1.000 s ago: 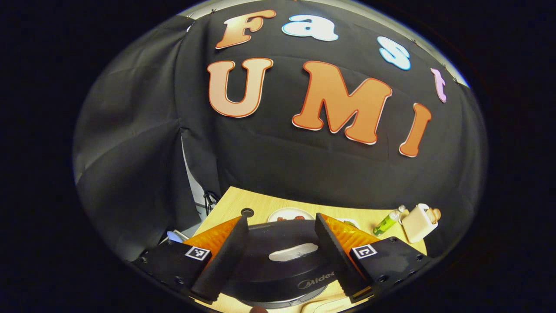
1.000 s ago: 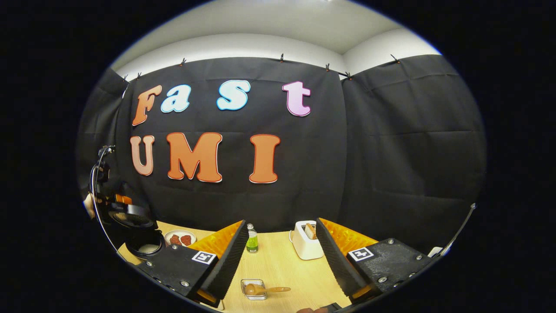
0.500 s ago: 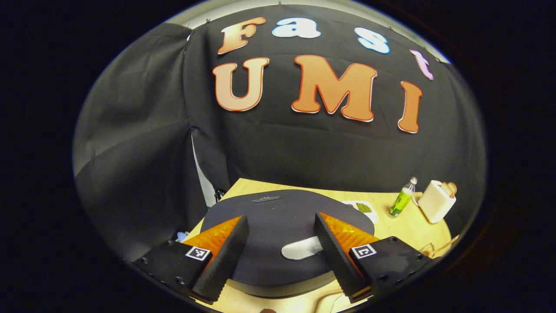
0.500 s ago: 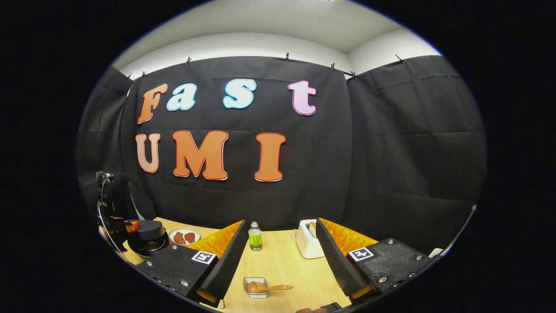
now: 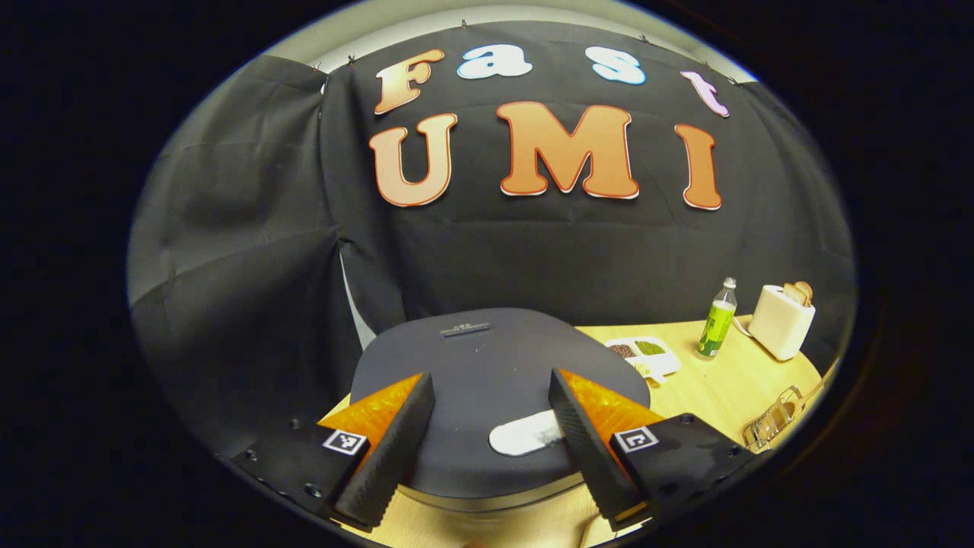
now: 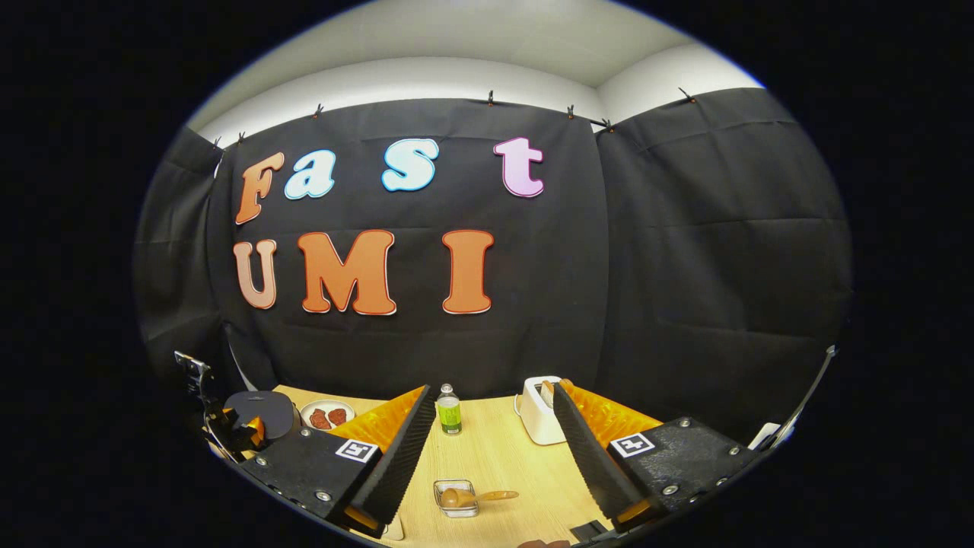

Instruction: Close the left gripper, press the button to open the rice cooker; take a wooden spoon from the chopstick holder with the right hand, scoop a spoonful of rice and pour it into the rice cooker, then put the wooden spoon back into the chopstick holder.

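The rice cooker (image 5: 494, 396) lid has dropped shut under the left gripper (image 5: 487, 449), fingers spread; right gripper (image 6: 487, 457) hovers released over the desk (image 6: 502, 457) beyond it.

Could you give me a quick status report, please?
Both hand-held grippers open, holding nothing. Left one over the dark round rice cooker's shut lid. Wooden spoon rests in its clear holder. Nothing blocking.

walls: black cloth (image 6: 685, 266) (clipped along its top edge) | ceiling: white (image 6: 472, 38) | table: light wood (image 6: 494, 457)
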